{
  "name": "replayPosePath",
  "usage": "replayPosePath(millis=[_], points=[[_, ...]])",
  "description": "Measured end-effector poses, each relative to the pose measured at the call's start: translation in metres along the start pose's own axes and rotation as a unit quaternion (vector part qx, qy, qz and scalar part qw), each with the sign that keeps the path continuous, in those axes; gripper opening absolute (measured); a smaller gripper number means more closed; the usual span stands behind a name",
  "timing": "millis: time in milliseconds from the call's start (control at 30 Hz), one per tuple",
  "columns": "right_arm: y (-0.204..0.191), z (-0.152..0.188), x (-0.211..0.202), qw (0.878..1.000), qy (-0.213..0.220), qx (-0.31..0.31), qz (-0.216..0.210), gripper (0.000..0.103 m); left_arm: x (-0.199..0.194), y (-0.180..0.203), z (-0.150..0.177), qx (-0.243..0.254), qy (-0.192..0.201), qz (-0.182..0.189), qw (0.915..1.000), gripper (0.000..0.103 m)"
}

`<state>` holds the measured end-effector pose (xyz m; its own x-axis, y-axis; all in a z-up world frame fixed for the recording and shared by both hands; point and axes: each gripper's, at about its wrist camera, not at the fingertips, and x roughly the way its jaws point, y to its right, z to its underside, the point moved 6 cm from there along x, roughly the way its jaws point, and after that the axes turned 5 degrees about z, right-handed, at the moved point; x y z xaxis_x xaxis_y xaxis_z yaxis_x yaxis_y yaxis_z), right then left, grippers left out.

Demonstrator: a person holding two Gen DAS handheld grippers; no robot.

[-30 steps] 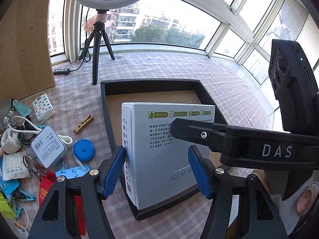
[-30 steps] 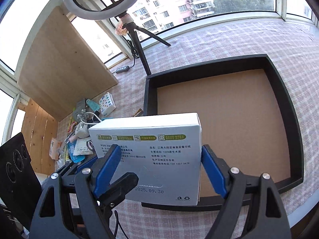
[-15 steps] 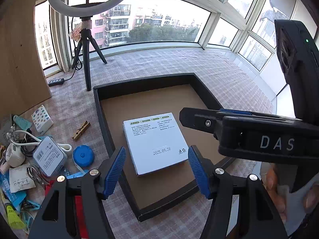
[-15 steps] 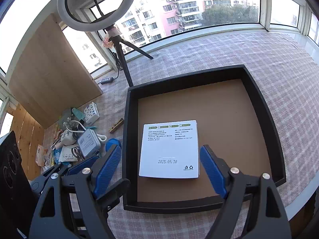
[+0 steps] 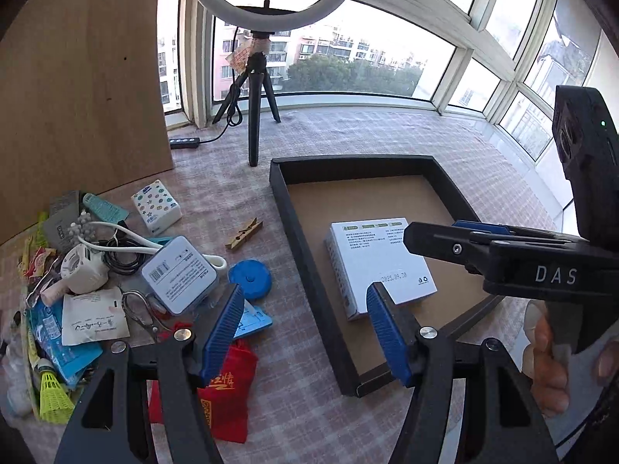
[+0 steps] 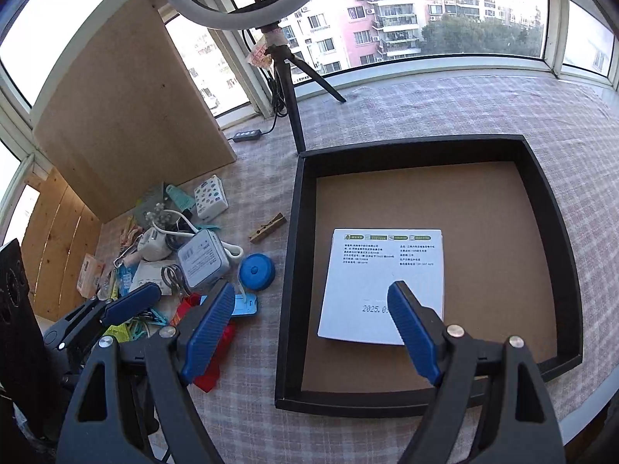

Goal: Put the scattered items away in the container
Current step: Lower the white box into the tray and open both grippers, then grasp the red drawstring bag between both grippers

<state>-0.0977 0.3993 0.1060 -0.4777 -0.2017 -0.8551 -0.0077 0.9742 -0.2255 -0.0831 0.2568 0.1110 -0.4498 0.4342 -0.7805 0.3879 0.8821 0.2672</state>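
Observation:
A white tissue box [image 5: 381, 266] lies flat in the black tray [image 5: 305, 247] with a brown floor; it also shows in the right wrist view [image 6: 381, 282], inside the tray [image 6: 294, 270]. My left gripper [image 5: 305, 328] is open and empty, above the tray's left wall. My right gripper [image 6: 311, 328] is open and empty, above the tray's near left part. Scattered items lie left of the tray: a blue tape measure [image 5: 249, 274], a wooden clothespin [image 5: 243, 234], a small white box [image 5: 178, 274], a red pouch [image 5: 228, 390].
A ring light on a black tripod [image 5: 255, 116] stands behind the tray. A wooden board [image 5: 81, 89] leans at the back left. The pile [image 6: 154, 255] holds cables, scissors, packets and a yellow shuttlecock [image 5: 52, 392]. The table's edge runs near the tray's right side.
Both grippers let go of the white box, which now lies flat in the tray. Both have pulled back and up, and swung left toward the pile.

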Motion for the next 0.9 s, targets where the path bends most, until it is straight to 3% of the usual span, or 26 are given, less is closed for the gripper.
replayPosePath(millis=[233, 400, 700, 900], points=[[-0.051, 0.025, 0.025, 0.998, -0.023, -0.044, -0.025, 0.081, -0.025, -0.095, 0.031, -0.066, 0.001, -0.061, 0.9959, 0.064], [-0.086, 0.05, 0.045, 0.995, -0.046, -0.069, -0.048, 0.081, -0.027, -0.132, 0.059, -0.087, -0.013, -0.078, 0.9931, 0.064], [-0.117, 0.099, 0.093, 0.989, -0.099, -0.097, -0.051, 0.081, 0.008, -0.133, 0.094, -0.07, -0.071, -0.029, 0.9946, 0.064], [-0.119, 0.105, 0.107, 0.988, -0.109, -0.087, -0.059, 0.08, 0.024, -0.129, 0.098, -0.057, -0.088, -0.007, 0.9945, 0.064]])
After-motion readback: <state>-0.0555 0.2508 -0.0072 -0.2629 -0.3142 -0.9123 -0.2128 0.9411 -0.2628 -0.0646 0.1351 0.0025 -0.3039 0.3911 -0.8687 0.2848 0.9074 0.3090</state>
